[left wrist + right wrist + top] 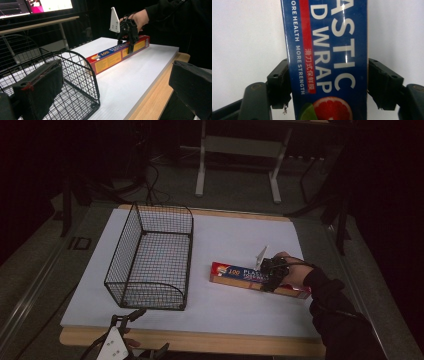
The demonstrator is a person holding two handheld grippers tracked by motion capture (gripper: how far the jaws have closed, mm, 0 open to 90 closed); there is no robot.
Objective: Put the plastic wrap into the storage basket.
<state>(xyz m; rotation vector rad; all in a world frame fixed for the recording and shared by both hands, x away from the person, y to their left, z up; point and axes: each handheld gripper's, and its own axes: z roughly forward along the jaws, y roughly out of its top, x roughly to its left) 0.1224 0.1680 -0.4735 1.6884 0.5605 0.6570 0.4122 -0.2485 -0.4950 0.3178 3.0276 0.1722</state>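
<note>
A long blue and red plastic wrap box (235, 272) lies flat on the white board, right of the middle. My right gripper (270, 275) comes down over its right half, a jaw against each long side, shut on the box (327, 37). In the left gripper view, the box (110, 58) rests on the board with the right gripper (128, 37) astride it. My left gripper (127, 317) hovers at the board's front edge near the basket's front corner. It is open (115, 87) with nothing between its jaws.
A black wire basket (122, 250), with nothing in it, stands on the left half of the white board (235, 235), its rounded end (75, 53) toward me. The board lies on a wooden tabletop (200, 340). A table frame and cables stand on the floor behind.
</note>
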